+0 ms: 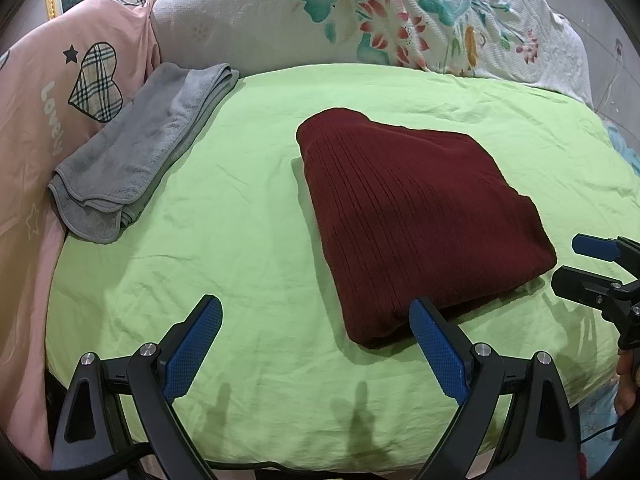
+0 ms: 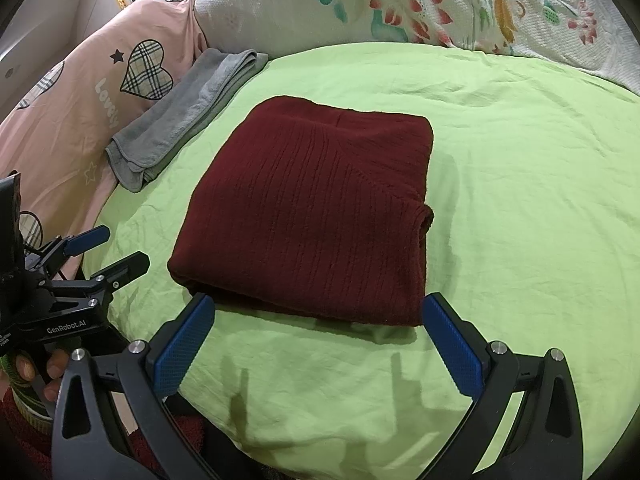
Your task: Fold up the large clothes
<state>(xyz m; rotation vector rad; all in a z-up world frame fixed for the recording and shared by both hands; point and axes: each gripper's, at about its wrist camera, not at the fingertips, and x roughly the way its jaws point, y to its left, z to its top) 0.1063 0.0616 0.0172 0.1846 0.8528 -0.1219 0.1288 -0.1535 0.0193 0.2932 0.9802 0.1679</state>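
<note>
A dark red ribbed sweater [image 2: 312, 216] lies folded into a compact rectangle at the centre of the right wrist frame, flat on a light green sheet [image 2: 520, 200]. The right gripper [image 2: 316, 312] hangs over the sheet at bottom centre with its 2 blue-padded fingers spread wide, holding nothing. The left gripper [image 1: 316, 312] (seen from its own camera) is likewise spread and empty, its right finger overlapping the sweater's near corner. A folded grey towel [image 1: 136, 156] lies at left.
</note>
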